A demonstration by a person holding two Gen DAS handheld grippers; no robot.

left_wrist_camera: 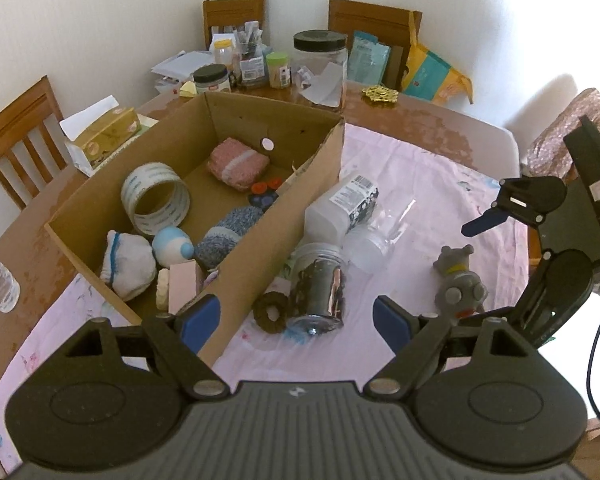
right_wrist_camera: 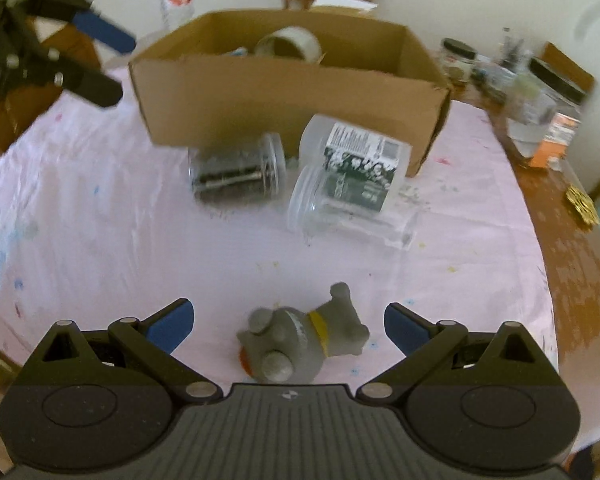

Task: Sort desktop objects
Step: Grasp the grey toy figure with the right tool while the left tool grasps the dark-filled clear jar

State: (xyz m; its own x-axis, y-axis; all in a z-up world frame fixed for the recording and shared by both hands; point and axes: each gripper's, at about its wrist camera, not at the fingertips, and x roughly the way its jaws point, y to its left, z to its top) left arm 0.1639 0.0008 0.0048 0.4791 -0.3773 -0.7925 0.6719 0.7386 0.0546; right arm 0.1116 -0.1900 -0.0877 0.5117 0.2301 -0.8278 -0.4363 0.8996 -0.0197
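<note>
Right gripper (right_wrist_camera: pixel 287 326): jaws spread, released, flanking grey toy figure (right_wrist_camera: pixel 300 344); figure's lower end cut off behind gripper body. Left gripper (left_wrist_camera: pixel 296 318): jaws spread, empty, above dark-filled jar (left_wrist_camera: pixel 320 286) lying against cardboard box (left_wrist_camera: pixel 260 248) near wall. Beyond, toward cloth (right_wrist_camera: pixel 140 220) centre: two clear containers, outlines blurred. Box contents partly hidden.

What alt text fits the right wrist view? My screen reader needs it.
The open right gripper frames a grey toy figure lying on a pink cloth. Beyond lie two jars on their sides before a cardboard box.
</note>
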